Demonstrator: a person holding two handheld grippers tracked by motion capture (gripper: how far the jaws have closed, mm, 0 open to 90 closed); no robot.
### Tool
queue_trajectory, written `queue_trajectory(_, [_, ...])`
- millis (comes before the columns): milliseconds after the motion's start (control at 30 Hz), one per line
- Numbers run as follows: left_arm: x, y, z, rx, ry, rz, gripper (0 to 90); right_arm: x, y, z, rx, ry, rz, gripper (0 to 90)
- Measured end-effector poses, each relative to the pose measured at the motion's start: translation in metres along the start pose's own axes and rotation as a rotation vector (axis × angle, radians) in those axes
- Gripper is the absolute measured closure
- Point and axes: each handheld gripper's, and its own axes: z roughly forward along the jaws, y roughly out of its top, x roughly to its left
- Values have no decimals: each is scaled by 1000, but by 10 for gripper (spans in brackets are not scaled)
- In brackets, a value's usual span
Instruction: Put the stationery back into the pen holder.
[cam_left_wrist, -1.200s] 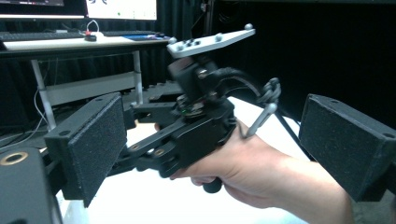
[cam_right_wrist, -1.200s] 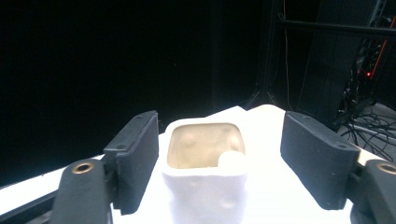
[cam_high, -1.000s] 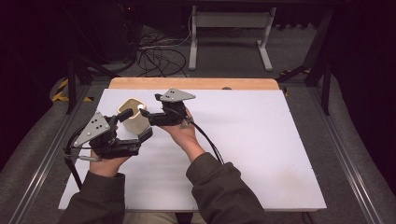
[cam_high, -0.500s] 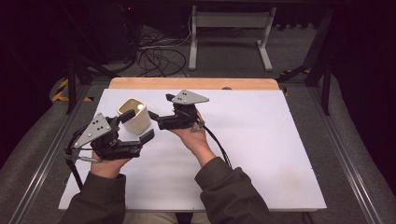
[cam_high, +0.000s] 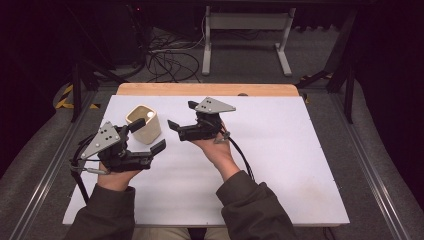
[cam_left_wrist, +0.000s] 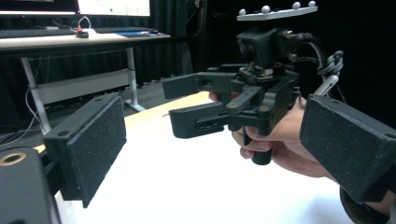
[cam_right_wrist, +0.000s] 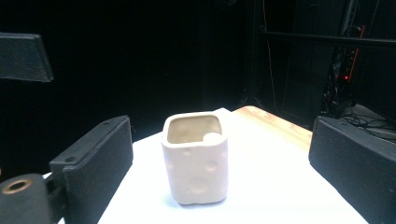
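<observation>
Item: cream, square-sided ceramic cup with dimpled walls (cam_high: 144, 123), upright on the white table (cam_high: 280, 165), near its far-left corner, a small white ball inside. Left claw (cam_high: 147, 135): spread, empty, just beside the cup. Right claw (cam_high: 183, 115): jaws just been opening, now spread, nothing between them, apart from the cup.

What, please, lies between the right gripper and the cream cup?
Nothing: in the right gripper view, bare white table separates the open right gripper from the cream cup.
</observation>
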Motion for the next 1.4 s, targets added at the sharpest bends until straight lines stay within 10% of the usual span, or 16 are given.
queue_trajectory(1400, [4, -2, -5, 6, 27, -1, 77, -15, -3, -81, -47, -35, 3, 15])
